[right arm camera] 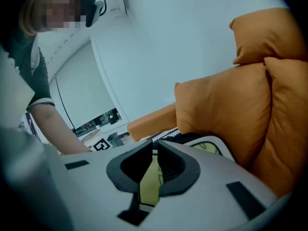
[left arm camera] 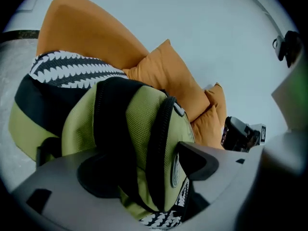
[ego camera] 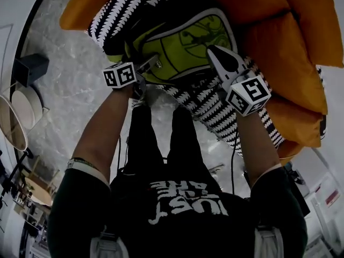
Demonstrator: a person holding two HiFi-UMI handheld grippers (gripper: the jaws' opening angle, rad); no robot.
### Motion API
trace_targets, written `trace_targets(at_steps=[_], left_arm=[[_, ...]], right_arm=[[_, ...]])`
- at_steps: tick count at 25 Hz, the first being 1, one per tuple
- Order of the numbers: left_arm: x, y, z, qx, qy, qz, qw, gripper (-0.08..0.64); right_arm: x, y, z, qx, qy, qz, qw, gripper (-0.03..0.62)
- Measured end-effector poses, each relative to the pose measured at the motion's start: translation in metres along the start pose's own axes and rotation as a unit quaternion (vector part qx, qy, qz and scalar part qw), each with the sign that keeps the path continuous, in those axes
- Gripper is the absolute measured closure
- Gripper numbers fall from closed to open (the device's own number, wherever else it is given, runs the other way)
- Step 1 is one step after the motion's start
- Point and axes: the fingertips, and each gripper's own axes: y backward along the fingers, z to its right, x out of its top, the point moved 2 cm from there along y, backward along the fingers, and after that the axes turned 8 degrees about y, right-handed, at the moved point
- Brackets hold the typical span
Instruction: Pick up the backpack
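The backpack [ego camera: 183, 42], lime green with black trim, lies on an orange sofa over a black-and-white patterned throw [ego camera: 215, 112]. My left gripper [ego camera: 150, 63] is at its near left side and stands open. In the left gripper view the backpack [left arm camera: 139, 114] fills the wide gap between the jaws of the left gripper [left arm camera: 144, 167]. My right gripper [ego camera: 211, 50] rests over the backpack's front panel. In the right gripper view the right gripper [right arm camera: 155, 152] has its tips together, and a green strip of the backpack [right arm camera: 150, 182] shows through the slit behind them.
Orange cushions [ego camera: 290, 47] stand behind and to the right of the backpack. A marble floor [ego camera: 70, 79] lies to the left, with a dark box [ego camera: 29, 67] and a round white piece of furniture [ego camera: 24, 109]. The person's legs stand just before the sofa.
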Motion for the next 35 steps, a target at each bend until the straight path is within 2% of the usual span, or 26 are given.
trace_targets(at_steps=[3, 5, 9, 11, 17, 21, 26, 30, 35], left_arm=[[0.006, -0.012, 0.001, -0.008, 0.006, -0.001, 1.0000, 0.198], [0.000, -0.019, 0.007, -0.011, 0.004, -0.007, 0.9999, 0.222], [-0.014, -0.027, 0.027, -0.046, 0.004, -0.028, 0.9985, 0.425], [-0.013, -0.023, 0.032, -0.072, 0.014, -0.034, 0.9967, 0.477], [-0.011, -0.007, 0.063, -0.140, 0.034, -0.037, 0.9888, 0.502], [-0.009, 0.007, 0.106, -0.198, 0.041, -0.046, 0.9783, 0.508], [-0.012, 0.035, 0.154, -0.251, 0.039, -0.063, 0.9652, 0.511], [-0.007, 0.057, 0.186, -0.272, 0.034, -0.071, 0.9592, 0.511], [0.012, 0.092, 0.232, -0.279, 0.030, -0.056, 0.9582, 0.512]], right_arm=[[-0.010, 0.004, 0.004, -0.003, -0.011, -0.007, 1.000, 0.558], [-0.018, 0.016, 0.009, -0.008, -0.017, -0.006, 1.000, 0.558], [-0.034, 0.033, 0.012, -0.013, -0.021, -0.005, 1.000, 0.558], [-0.032, 0.030, 0.011, -0.017, -0.024, -0.007, 1.000, 0.558], [-0.016, 0.032, 0.013, -0.029, -0.029, -0.001, 0.999, 0.558], [0.005, 0.045, 0.011, -0.038, -0.022, 0.002, 0.999, 0.558], [0.028, 0.068, 0.008, -0.059, -0.018, 0.013, 0.998, 0.558], [0.053, 0.088, 0.009, -0.073, -0.009, 0.026, 0.997, 0.558], [0.091, 0.118, 0.004, -0.092, -0.004, 0.047, 0.995, 0.558]])
